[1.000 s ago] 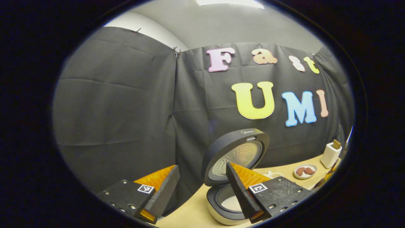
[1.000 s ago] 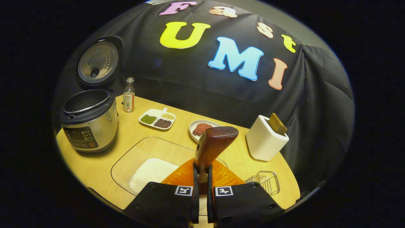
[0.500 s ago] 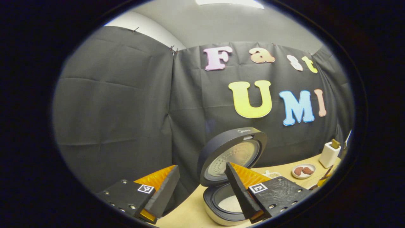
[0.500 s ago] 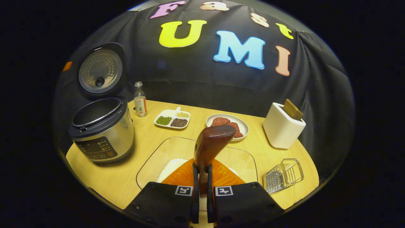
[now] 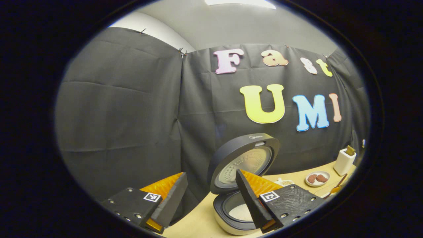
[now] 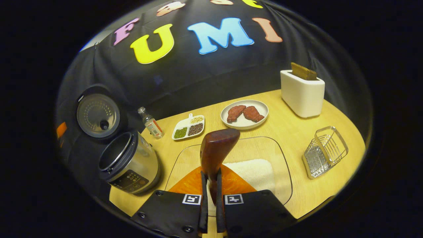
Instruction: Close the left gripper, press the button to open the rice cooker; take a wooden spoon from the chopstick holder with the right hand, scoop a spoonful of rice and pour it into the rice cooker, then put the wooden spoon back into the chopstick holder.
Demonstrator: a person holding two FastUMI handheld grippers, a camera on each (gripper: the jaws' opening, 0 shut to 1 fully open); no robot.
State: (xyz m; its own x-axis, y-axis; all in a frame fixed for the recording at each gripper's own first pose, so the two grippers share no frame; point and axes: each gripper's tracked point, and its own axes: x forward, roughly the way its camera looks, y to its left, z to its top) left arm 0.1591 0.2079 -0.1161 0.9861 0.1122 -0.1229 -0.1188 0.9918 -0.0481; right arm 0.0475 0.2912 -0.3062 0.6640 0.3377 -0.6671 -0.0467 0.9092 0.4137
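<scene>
1. Dark reddish-brown, the wooden spoon stands clamped between the two fingers of the right tool, its bowl rising above the fingertips and tilted toward 1 o'clock.
2. Directly under the spoon, the clear rectangular glass dish sits on the light wooden table with a patch of white rice inside it.
3. In the right gripper view, the silver rice cooker with a black rim sits at 9 o'clock of the dish, its round lid swung up and open.
4. A small clear bottle and a white divided dish of beans lie between the cooker and the white plate holding two red meat pieces.
5. The white box-shaped chopstick holder stands at 1 o'clock of the dish, with a brown wooden piece sticking out of its top.
6. A clear wire-framed basket lies on its side at 3 o'clock of the dish.
7. The left tool hangs with its fingers spread wide apart, gripping nothing.
8. In the left gripper view, the open cooker sits just behind its right finger, with rice showing in the pot.
</scene>
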